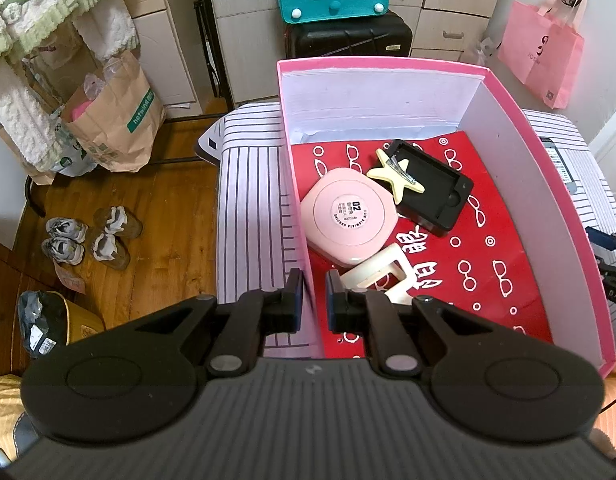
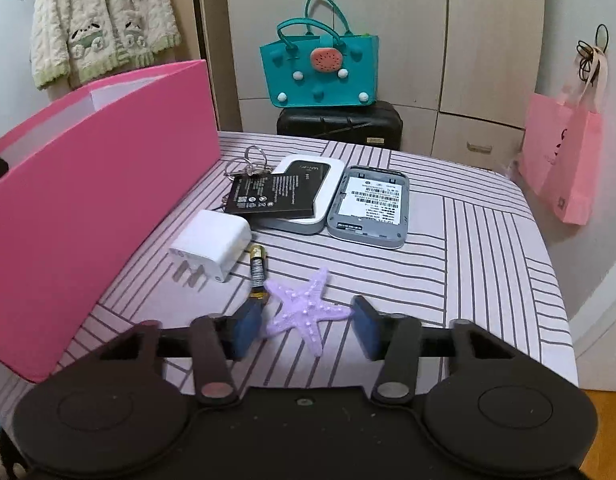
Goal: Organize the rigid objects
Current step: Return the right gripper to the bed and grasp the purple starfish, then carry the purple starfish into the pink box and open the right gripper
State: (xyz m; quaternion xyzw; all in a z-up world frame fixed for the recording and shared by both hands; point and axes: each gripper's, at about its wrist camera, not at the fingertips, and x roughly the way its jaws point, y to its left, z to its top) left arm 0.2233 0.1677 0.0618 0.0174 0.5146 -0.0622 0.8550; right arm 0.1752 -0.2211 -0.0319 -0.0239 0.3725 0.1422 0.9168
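Left wrist view: the left tongs are clenched on the near-left wall of the pink box, one pad outside and one inside, steadying it. Maintain this clamp without tilting the box while the other hand loads it. Inside, on the red liner, lie a pink round case, a black tray with a cream star clip across it, and a cream square clip, partly covered by the inner pad. The box's near end is cut off by the tongs' body.

Right wrist view: the right tongs stand released around the purple starfish, which lies on the striped worktop just right of the box. The pads do not appear to press it. Centre the pads on opposite arms, close gently and lift straight up. The left pad hides the near end of the battery; avoid pinching it. The keys behind the flat battery pack are hard to make out.
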